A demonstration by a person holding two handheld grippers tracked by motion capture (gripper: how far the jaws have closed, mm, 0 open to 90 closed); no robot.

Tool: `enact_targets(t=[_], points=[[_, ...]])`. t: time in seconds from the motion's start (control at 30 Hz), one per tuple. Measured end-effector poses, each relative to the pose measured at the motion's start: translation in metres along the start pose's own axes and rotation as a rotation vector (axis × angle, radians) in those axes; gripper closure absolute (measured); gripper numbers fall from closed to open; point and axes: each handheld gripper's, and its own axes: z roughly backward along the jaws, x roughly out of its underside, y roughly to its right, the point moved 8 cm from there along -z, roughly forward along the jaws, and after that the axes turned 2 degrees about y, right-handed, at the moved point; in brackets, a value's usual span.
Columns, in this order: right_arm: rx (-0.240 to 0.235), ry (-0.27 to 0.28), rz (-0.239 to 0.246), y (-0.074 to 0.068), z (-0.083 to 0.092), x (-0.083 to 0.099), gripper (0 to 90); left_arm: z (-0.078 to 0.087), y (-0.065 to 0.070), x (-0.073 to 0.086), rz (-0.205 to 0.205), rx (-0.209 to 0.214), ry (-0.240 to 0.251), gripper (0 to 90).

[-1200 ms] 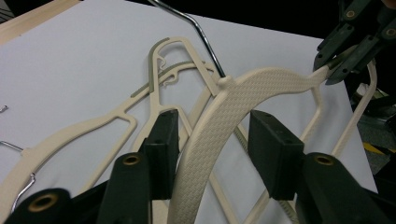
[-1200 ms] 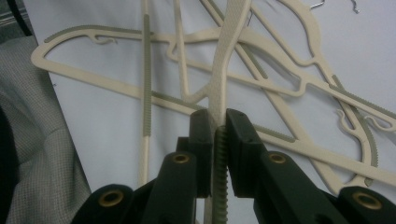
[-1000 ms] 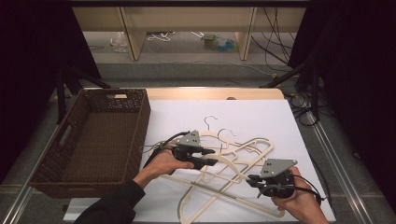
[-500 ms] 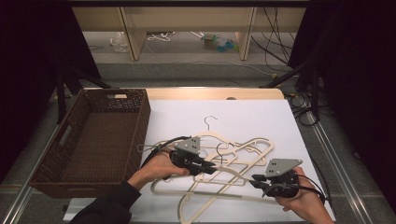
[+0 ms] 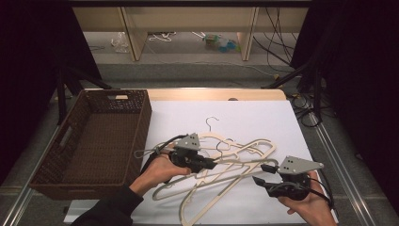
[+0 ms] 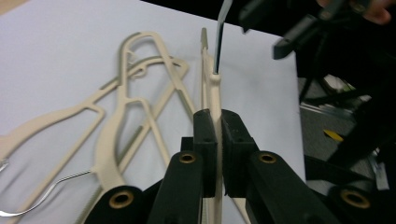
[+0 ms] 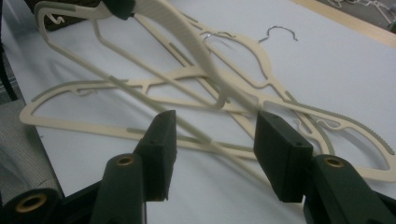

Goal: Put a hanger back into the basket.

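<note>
**Handover: left clamps hanger, right lets go**

Since the earlier frames the left gripper (image 5: 209, 165) has lifted a little and its jaws have just been closing; in the left gripper view its pads (image 6: 205, 140) now pinch the thin edge of a cream plastic hanger (image 6: 214, 100), so it is gripping that hanger; the steel hook (image 6: 219, 42) runs up and away past the jaws.

Right gripper (image 5: 259, 181) has barely shifted; its jaws have just been opening; the right gripper view shows both pads (image 7: 161, 149) standing apart with a hanger bar (image 7: 187, 128) passing between them, untouched; released, not holding.

Held hanger (image 5: 188, 188) sits tilted in the near-middle of the white table cover (image 5: 263, 117), one end raised by the left gripper, the rest resting across the hanger pile (image 5: 235, 155); pile is tangled, arms and hooks crossed; one wire hook (image 5: 211, 121) pokes out toward the far side.

Brown wicker basket (image 5: 117, 101) stands on the left, just beside the cover, nothing visible inside.

My read: grip has passed to the left hand, which is the basket-side hand; likely next is lifting the hanger free and carrying it left; risk is its arm snagging neighbours and dragging them along; right gripper is free to hold the pile down.
</note>
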Motion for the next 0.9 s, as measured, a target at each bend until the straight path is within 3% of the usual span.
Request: enact_targets(t=[0.1, 0.13, 0.33, 0.53, 0.67, 0.7, 0.73, 0.77, 0.83, 0.9], points=[[-0.006, 0.008, 0.001, -0.002, 0.001, -0.001, 50.1, 0.007, -0.009, -0.003, 0.028, -0.024, 0.010, 85.8], [-0.007, 0.023, 0.004, -0.004, 0.001, -0.002, 49.8, 0.014, -0.015, -0.006, 0.061, -0.052, 0.023, 85.8], [-0.021, 0.010, 0.006, -0.011, -0.002, 0.004, 49.4, 0.039, -0.027, -0.025, 0.105, -0.117, 0.064, 85.7], [-0.043, -0.001, 0.006, -0.017, -0.006, 0.007, 48.3, 0.066, -0.028, -0.048, 0.147, -0.131, 0.119, 85.7], [-0.043, -0.006, -0.007, -0.018, -0.006, 0.009, 45.2, 0.099, -0.028, -0.066, 0.141, -0.170, 0.169, 85.7], [-0.039, -0.005, -0.012, -0.018, -0.007, 0.009, 43.6, 0.099, -0.028, -0.066, 0.141, -0.170, 0.169, 85.7], [-0.038, -0.009, -0.018, -0.018, -0.007, 0.010, 41.8, 0.114, -0.029, -0.073, 0.142, -0.183, 0.187, 85.7], [-0.038, -0.009, -0.018, -0.018, -0.007, 0.010, 41.8, 0.114, -0.029, -0.073, 0.142, -0.183, 0.187, 85.7], [-0.033, -0.006, -0.024, -0.018, -0.009, 0.012, 39.6, 0.131, -0.032, -0.078, 0.139, -0.198, 0.205, 85.7], [-0.035, -0.010, -0.028, -0.018, -0.009, 0.012, 39.0, 0.157, -0.039, -0.082, 0.146, -0.244, 0.229, 85.7]])
